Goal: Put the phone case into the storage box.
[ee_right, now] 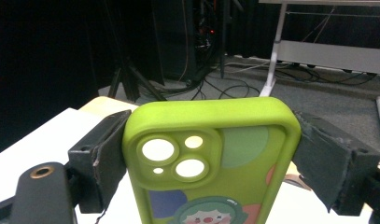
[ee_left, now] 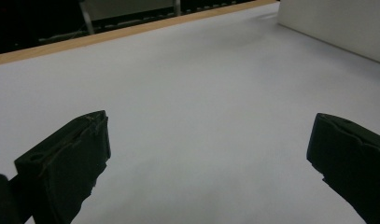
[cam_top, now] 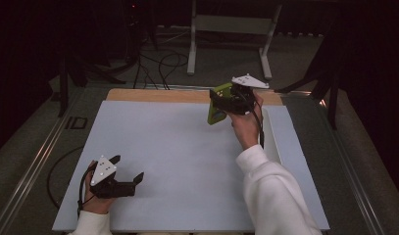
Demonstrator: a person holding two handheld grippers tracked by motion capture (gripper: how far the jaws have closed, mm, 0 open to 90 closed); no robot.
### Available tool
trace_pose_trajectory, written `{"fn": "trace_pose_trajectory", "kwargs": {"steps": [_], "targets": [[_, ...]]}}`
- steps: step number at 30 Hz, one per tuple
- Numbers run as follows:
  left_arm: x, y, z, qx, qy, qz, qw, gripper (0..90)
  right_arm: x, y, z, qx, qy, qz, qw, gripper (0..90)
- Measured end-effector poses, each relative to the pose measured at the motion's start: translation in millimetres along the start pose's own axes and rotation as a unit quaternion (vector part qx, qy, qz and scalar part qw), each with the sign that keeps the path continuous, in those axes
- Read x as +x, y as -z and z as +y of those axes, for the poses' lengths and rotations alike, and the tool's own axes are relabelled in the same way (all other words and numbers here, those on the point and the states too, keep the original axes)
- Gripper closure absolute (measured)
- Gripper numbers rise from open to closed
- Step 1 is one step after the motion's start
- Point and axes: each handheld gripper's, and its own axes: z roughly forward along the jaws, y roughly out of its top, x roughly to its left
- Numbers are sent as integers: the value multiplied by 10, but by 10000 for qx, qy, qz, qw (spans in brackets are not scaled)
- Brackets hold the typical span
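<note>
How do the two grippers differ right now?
The right gripper is shut on a green phone case, held up off the table at the far edge; the left gripper is open with nothing between its jaws, low over the white table near the person. Both have black jaws.

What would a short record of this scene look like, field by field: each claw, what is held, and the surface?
Right claw: shut on the green phone case, pads against its two long sides
Phone case: lifted off the table near the far edge, camera cutouts and cartoon print facing the right gripper view
Left claw: open, nothing between the jaws, low over the near left of the white board
Table edge: wooden strip beyond the board
</note>
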Motion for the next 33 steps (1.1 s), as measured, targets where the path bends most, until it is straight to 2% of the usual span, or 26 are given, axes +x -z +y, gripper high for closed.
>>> {"fn": "trace_pose_trajectory", "kwargs": {"steps": [25, 33], "targets": [[-7, -9, -1, 16, 3, -9, 10000, 0, -200, 99, 120, -86, -50, -249, 9996, 163], [-10, -10, -1, 17, 8, -7, 10000, 0, -296, 116, 119, -85, -137, -390, 9991, 163]]}}
